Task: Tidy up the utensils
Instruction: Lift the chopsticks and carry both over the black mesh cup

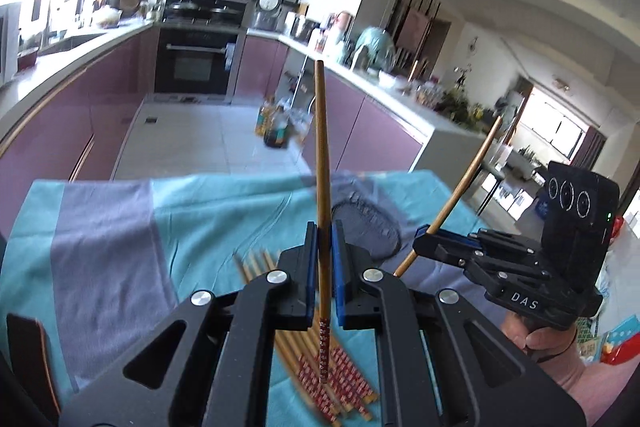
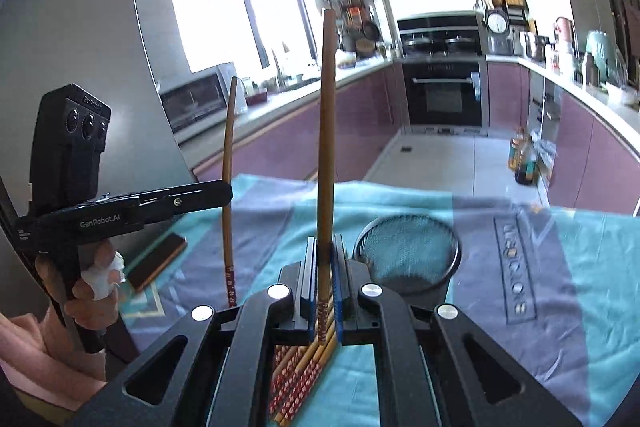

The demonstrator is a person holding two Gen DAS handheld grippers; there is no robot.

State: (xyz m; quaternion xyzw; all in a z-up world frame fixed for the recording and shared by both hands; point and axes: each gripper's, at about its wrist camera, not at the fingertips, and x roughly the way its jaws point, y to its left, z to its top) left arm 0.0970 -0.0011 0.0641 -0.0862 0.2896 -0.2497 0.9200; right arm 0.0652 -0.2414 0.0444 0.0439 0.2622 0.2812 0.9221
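While my left claw (image 1: 323,247) looks out over the counter (image 1: 200,211), its two blue-lined fingers are pinching one chopstick (image 1: 322,163) that stands almost upright, the plain tip high and the red-patterned end hanging below the fingers. Under it, on the teal and grey cloth (image 1: 104,239), the remaining chopsticks (image 1: 320,379) lie in a loose fan, their red-patterned ends toward me. Beyond them a black mesh holder (image 1: 372,227) stands on the cloth. To the right my right claw (image 1: 426,237) is pressed on a second chopstick (image 1: 452,199), which leans up and to the right, and my right hand (image 1: 532,335) grips the handle below. A dark flat block with a brown edge (image 1: 30,355) lies at the left edge of the cloth. From the right wrist view, my right claw (image 2: 324,263) pinches its chopstick (image 2: 326,131) upright between the fingers, with the pile of chopsticks (image 2: 304,375) lying directly below on the cloth (image 2: 560,287). The mesh holder (image 2: 408,251) stands just beside the claw on its right, open mouth up. On the left my left claw (image 2: 224,193) is closed on its chopstick (image 2: 228,171), held vertical with the patterned end down, and my left hand (image 2: 88,291) wraps the handle. The dark block (image 2: 156,263) lies near that hand.
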